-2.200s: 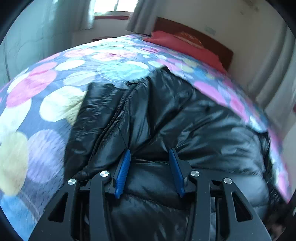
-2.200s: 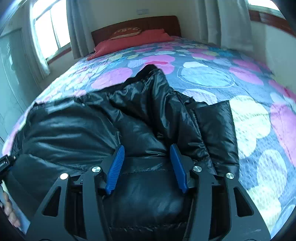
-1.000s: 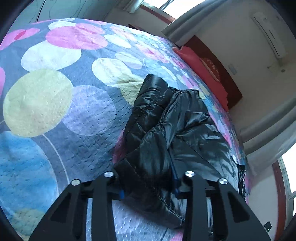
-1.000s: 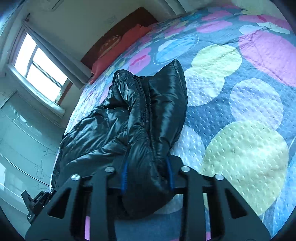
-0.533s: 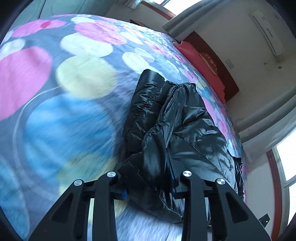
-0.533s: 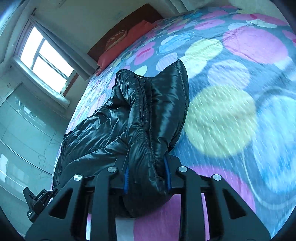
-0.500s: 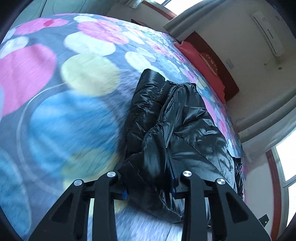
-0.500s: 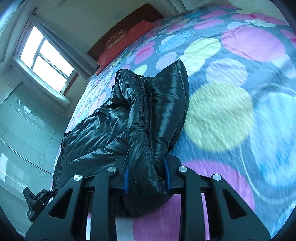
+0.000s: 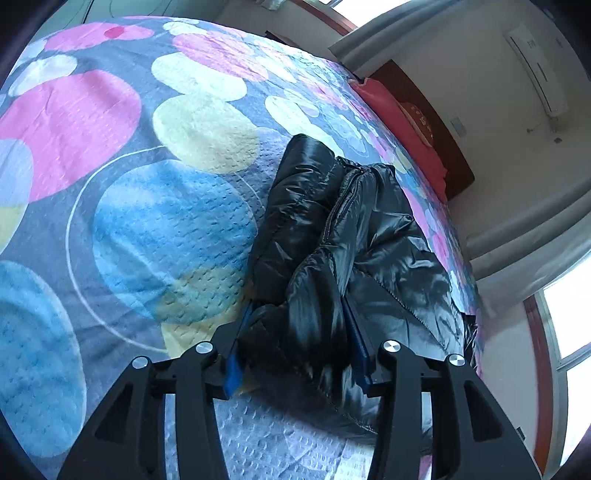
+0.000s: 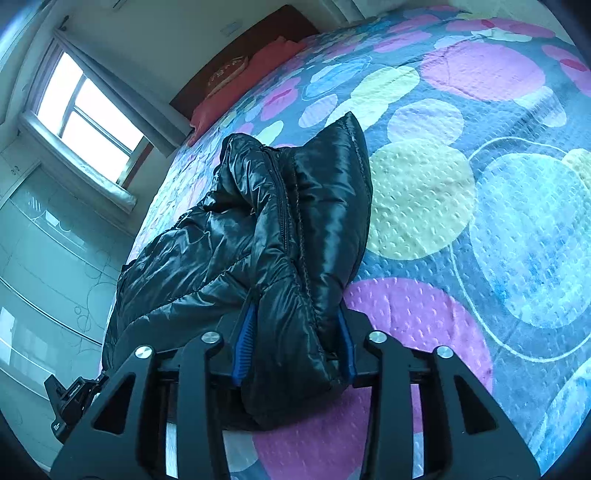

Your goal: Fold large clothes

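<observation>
The left gripper (image 9: pixel 295 343) was opening, its blue pads (image 9: pixel 233 363) spreading on either side of a thick fold of the black puffer jacket (image 9: pixel 343 236); the fabric still bulged between them, and the left pad showed a sliver of clear space beside it, so the pinch looked slackened rather than firm. The right gripper (image 10: pixel 295 343) was likewise opening, with a bunched edge of the same jacket (image 10: pixel 295 229) hanging between its blue pads (image 10: pixel 243 345) and filling most of the gap.

The jacket lay on the bed, spread across a quilted bedspread (image 9: pixel 147 221) printed with large pink, blue, yellow and white circles. In the left wrist view it ran away from the gripper toward the headboard, zipper (image 9: pixel 338 206) showing along a folded-over panel. In the right wrist view the garment was doubled on itself, its shiny quilted panels stacked and a stitched hem edge (image 10: pixel 360 155) standing up at the far end.

A red pillow (image 10: pixel 251 81) rested against the dark wooden headboard (image 10: pixel 288 26). A curtained window (image 10: pixel 85 118) stood beside the bed, and an air conditioner (image 9: pixel 535 70) hung high on the wall.
</observation>
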